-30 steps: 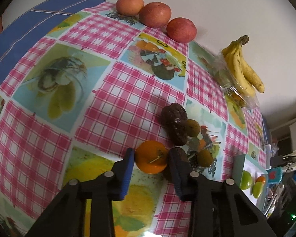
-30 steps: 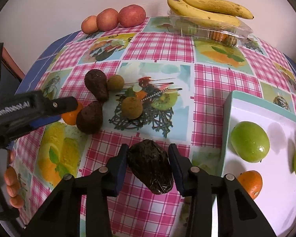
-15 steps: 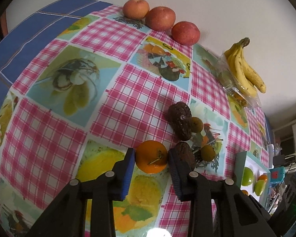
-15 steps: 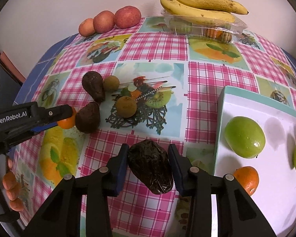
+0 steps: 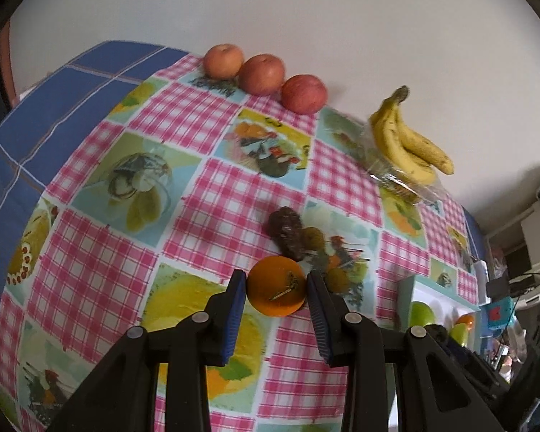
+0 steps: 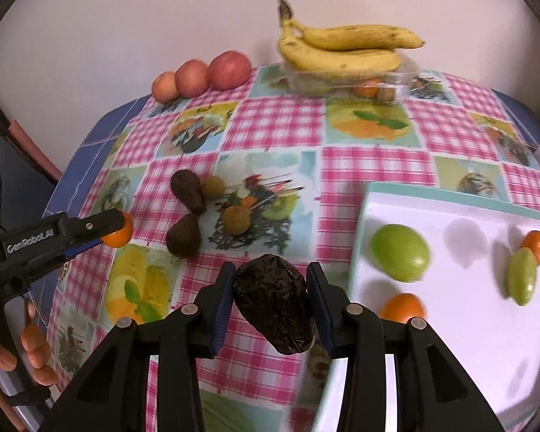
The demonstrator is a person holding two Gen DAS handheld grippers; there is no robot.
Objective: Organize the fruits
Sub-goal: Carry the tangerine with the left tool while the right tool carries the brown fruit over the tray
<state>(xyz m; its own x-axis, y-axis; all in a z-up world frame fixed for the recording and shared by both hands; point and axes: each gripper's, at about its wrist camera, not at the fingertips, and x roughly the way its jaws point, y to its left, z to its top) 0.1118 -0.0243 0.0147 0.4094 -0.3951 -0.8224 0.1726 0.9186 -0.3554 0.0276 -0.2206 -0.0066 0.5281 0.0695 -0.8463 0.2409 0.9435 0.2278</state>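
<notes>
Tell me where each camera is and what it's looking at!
Left wrist: sits on the left gripper, looking down along its fingers at the orange they clamp; only the gripper shows.
Right wrist: sits on the right gripper, looking down at the dark avocado it clamps; the left gripper and a hand show too.
Both see the apples, bananas and white tray.

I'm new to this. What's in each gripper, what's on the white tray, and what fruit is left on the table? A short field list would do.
left gripper: shut on orange
right gripper: shut on dark avocado
white tray: two green fruits, two small oranges
cloth centre: two dark avocados, two small brown fruits
far edge: three apples, bananas on a clear box
</notes>
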